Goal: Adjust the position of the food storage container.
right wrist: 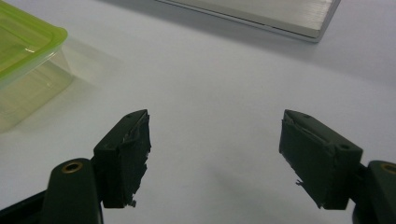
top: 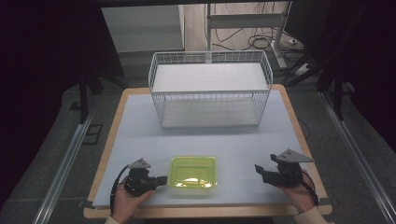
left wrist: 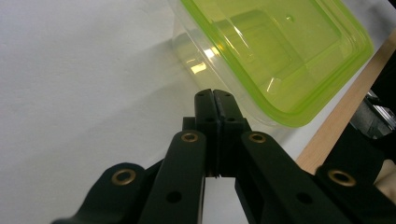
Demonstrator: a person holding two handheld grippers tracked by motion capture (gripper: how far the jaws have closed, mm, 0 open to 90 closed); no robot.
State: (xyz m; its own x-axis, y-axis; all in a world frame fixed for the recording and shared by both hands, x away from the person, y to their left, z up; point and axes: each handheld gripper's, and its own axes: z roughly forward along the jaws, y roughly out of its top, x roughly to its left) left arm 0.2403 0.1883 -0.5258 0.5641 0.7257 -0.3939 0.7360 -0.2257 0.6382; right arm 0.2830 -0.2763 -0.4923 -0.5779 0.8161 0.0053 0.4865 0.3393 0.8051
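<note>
Both hand-held grippers sit at the near edge of the table (top: 135, 126). Between them lies a yellow-green lidded container (top: 193, 171), its lid on and nothing visible inside. Just left of it, the left gripper (top: 162, 179) has its jaws pressed together on nothing, tips close beside the container's rim. Well to the right, the right gripper (top: 258, 169) holds its jaws wide apart over bare tabletop. Farther back stands a white wire basket (top: 163, 74), nothing between.
</note>
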